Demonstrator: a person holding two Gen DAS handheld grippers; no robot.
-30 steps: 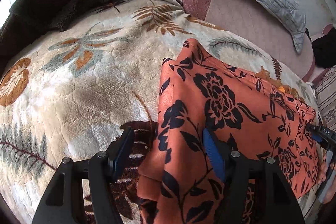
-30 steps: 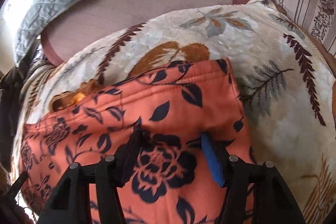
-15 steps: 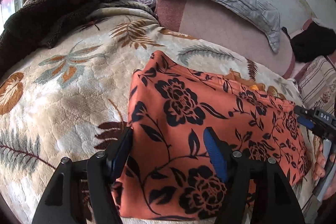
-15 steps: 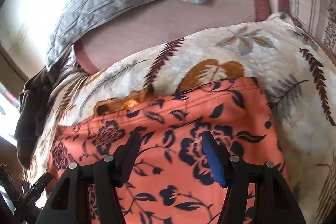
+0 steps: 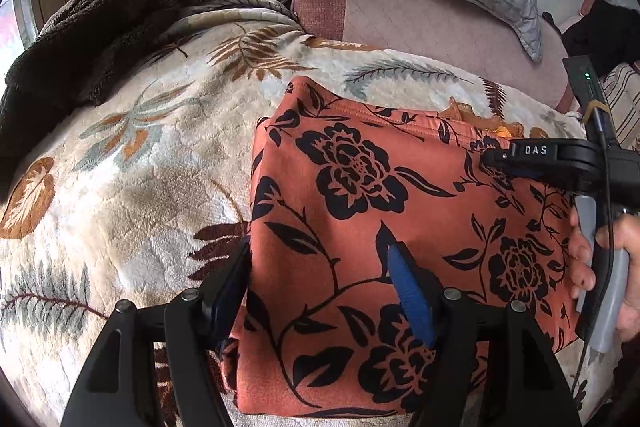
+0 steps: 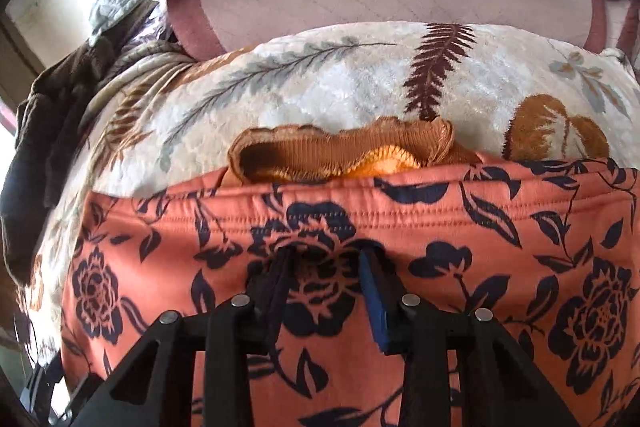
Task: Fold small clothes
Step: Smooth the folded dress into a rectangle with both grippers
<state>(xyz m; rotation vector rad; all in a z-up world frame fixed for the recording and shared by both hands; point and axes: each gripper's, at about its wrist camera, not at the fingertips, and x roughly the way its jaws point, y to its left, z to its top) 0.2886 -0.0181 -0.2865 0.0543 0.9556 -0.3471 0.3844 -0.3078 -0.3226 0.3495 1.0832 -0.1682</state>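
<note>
The left gripper (image 5: pixel 320 267) gapes wide over the garment's (image 5: pixel 360 227) left edge, gripping nothing. The right gripper (image 6: pixel 326 269) presses narrowly parted fingers onto the garment (image 6: pixel 440 247), which lies folded on the blanket (image 5: pixel 120 167).

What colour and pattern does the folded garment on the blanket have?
The garment is orange-red with dark navy flowers and leaves, clearest in the left wrist view.
</note>
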